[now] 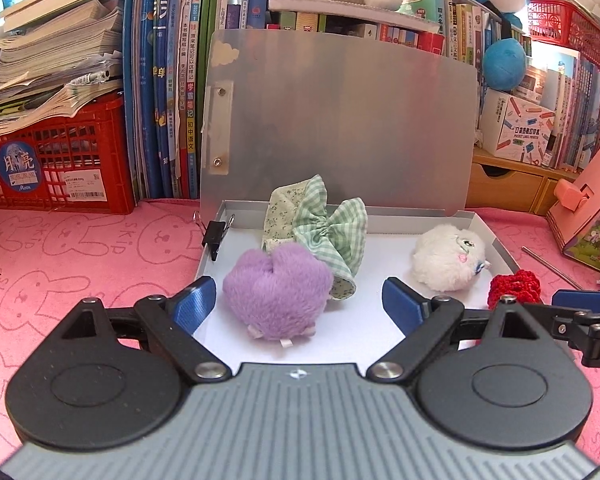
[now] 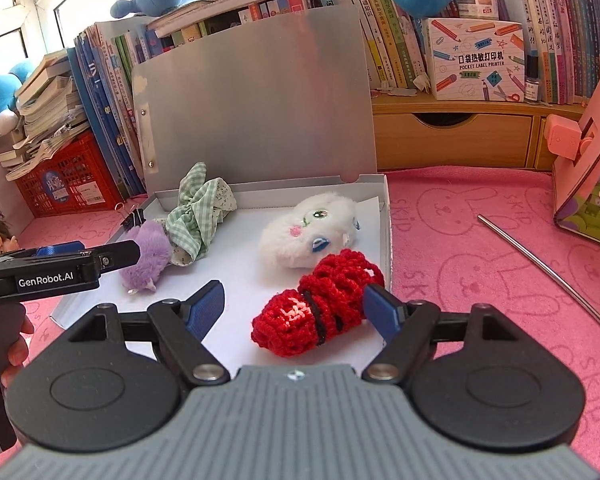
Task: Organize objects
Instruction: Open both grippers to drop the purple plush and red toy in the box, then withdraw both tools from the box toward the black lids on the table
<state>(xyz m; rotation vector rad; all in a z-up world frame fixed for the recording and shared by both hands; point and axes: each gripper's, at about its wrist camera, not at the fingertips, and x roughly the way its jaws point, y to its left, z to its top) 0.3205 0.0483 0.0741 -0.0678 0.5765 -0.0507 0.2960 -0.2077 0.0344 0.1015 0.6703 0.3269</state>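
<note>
A shallow white box (image 1: 498,242) lies open on the pink cloth, its grey lid (image 1: 340,120) standing upright behind. Inside lie a purple plush (image 1: 274,294), a green gingham scrunchie (image 1: 328,236), a white plush (image 1: 448,258) and a red crochet piece (image 1: 514,286). My left gripper (image 1: 298,286) is open, the purple plush lying loose between its blue fingers. My right gripper (image 2: 295,289) is open too, straddling the red crochet piece (image 2: 320,308), which rests on the box floor; the right finger is close beside it, the left finger well apart. The left gripper (image 2: 100,258) shows side-on at the left of the right wrist view.
A black binder clip (image 1: 216,234) sits on the box's left rim. Behind stand rows of books (image 1: 172,80), a red crate (image 1: 56,160) under paper stacks and a wooden drawer shelf (image 2: 452,132). To the right lie a metal rod (image 2: 548,272) and a pink stand (image 2: 588,140).
</note>
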